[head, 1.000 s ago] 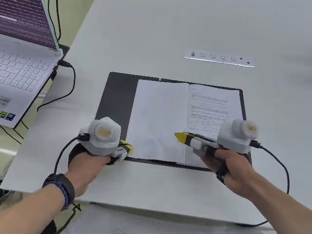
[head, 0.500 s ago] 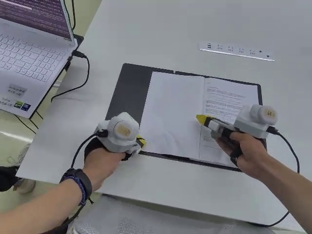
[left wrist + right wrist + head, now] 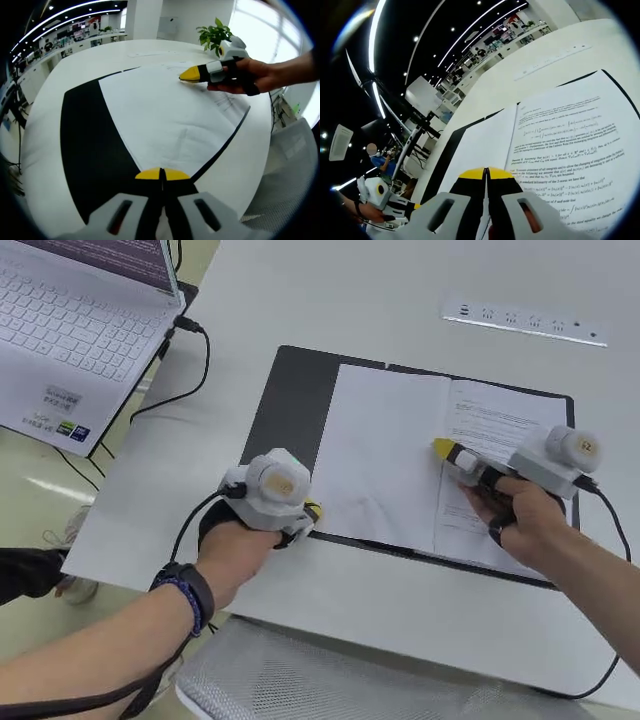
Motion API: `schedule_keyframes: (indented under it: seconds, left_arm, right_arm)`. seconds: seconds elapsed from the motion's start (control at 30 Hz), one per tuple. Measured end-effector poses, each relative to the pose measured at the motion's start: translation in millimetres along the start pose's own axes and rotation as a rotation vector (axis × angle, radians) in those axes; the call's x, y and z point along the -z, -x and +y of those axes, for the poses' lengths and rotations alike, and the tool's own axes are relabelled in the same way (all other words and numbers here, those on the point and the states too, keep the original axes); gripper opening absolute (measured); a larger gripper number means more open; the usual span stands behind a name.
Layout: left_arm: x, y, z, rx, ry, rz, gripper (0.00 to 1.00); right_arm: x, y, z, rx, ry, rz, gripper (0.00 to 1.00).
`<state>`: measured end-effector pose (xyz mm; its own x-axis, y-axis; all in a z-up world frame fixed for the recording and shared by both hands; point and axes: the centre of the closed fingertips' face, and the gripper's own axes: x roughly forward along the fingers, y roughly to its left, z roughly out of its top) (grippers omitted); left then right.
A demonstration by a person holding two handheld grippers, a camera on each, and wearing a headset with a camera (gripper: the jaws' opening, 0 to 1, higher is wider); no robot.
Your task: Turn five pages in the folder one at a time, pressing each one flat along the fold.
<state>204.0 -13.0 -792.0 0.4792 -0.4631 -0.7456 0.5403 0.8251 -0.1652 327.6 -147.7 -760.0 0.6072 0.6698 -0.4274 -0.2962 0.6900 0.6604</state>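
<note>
Right hand-held gripper [image 3: 443, 448] has slid further up the fold since a second ago. It was down near the folder's near edge and now its yellow tip sits roughly halfway along the crease. The left hand-held gripper [image 3: 312, 512] hasn't budged from the near corner of the turned page. The headset view has swung around a bit too, so don't read that as stuff moving.

Biggest thing is the white desk [image 3: 330, 300] under both hand-held grippers. On it lies the black folder [image 3: 290, 400], open flat. The left hand-held gripper is at its near edge and the right one is over its middle. The laptop [image 3: 70, 330] is well off to the left of the left hand-held gripper and further back, open, with a black cable [image 3: 195, 365] plugged into its side.

In the folder, the blank page [image 3: 385, 450] lies between the two hand-held grippers. The printed page [image 3: 500, 425] is just right of the right one's tip and runs under that hand. A white power strip [image 3: 525, 322] sits on the desk well beyond the right hand-held gripper, past the folder's far edge.

Both are clenched. In the left gripper view the left one's yellow tips [image 3: 162, 174] are pressed together right at the corner of the blank page, with nothing I can see between them. The right one [image 3: 190, 74] shows there too, tip down on the paper. In the right gripper view its own tips [image 3: 486, 173] are closed tight over the fold line.
</note>
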Motion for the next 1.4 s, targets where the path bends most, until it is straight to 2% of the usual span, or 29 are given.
schedule_keyframes:
  seconds: [0.07,0.2,0.47,0.57,0.67,0.8,0.87,0.97,1.1,1.3,1.4]
  left_arm:
    - [0.1,0.0,0.0,0.003,0.004,0.0,0.0]
    - [-0.2,-0.5,-0.2,0.0,0.0,-0.003,0.0]
    - [0.3,-1.2,0.1,-0.002,0.003,-0.002,0.0]
    - [0.4,-1.1,0.0,-0.001,0.001,0.0,0.0]
    - [0.6,-1.1,0.0,-0.001,-0.002,0.001,0.0]
    - [1.1,-0.9,-1.8,-0.018,-0.051,-0.005,0.0]
    - [0.7,-1.0,-0.8,-0.023,-0.052,-0.003,0.0]
    - [0.7,-0.8,-0.6,-0.022,-0.05,-0.001,0.0]
    - [1.4,-1.2,-1.8,-0.027,-0.105,-0.002,0.0]
    - [1.0,-0.9,-1.2,-0.032,-0.127,0.003,0.0]
    - [0.8,-1.1,-0.9,-0.033,-0.131,0.006,0.0]
  right_arm:
    - [0.1,-2.3,-2.1,0.007,0.005,0.003,0.0]
    - [-9.4,-5.5,-5.4,0.024,-0.018,-0.038,0.0]
    - [-21.3,-12.1,-6.8,0.027,-0.046,-0.066,0.0]
    - [-29.5,-15.1,-11.2,0.048,-0.07,-0.096,0.0]
    - [-34.2,-18.0,-13.2,0.046,-0.107,-0.12,0.0]
    - [-37.9,-21.3,-14.5,0.042,-0.104,-0.129,0.0]
    - [-42.4,-27.2,-24.9,0.04,-0.113,-0.138,0.0]
    - [-46.7,-30.3,-27.1,0.043,-0.12,-0.157,0.0]
    - [-51.4,-33.8,-27.5,0.043,-0.139,-0.185,0.0]
    - [-58.6,-42.6,-38.0,0.046,-0.162,-0.215,0.0]
    - [-61.1,-44.6,-38.4,0.055,-0.173,-0.232,0.0]
